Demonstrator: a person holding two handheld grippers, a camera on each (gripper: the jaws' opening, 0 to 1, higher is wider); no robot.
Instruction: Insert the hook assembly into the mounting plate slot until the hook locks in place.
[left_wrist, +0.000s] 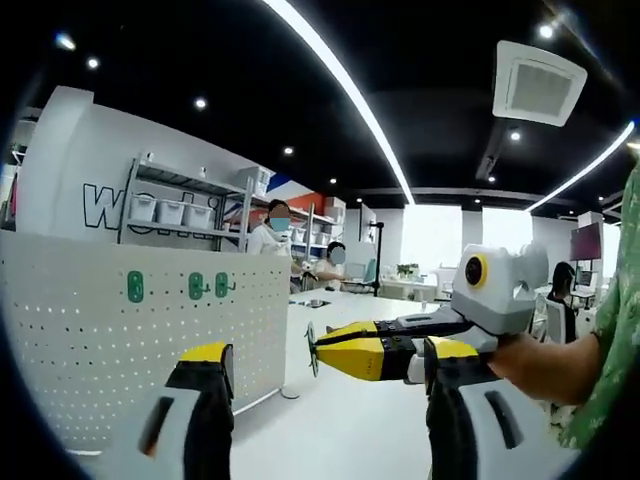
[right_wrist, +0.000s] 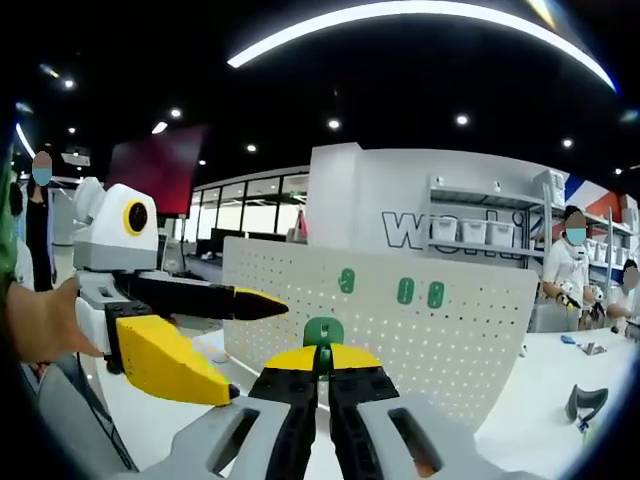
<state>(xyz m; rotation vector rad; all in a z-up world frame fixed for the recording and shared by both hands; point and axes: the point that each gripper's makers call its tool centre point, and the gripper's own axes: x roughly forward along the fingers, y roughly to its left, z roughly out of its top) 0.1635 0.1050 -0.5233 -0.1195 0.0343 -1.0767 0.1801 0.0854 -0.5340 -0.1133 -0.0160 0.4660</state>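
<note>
Your right claw (right_wrist: 322, 372) pinches a green hook (right_wrist: 323, 332) at lower centre. Your left claw (left_wrist: 325, 365) gapes open, holding nothing. The white pegboard (right_wrist: 400, 330) stands behind, carrying three green hooks (right_wrist: 405, 290).

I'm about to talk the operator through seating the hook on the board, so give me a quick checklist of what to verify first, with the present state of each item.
1. Green plastic hook held: ok, right gripper jaws shut on it.
2. White perforated pegboard visible: ok, it stands upright ahead in the right gripper view.
3. Three green hooks already on the board: ok, all visible.
4. Left gripper free: ok, jaws open and empty.
5. Held hook lined up with a slot: cannot tell.
6. Left gripper out of the path: cannot tell; in the right gripper view it sits beside the right gripper.
</note>
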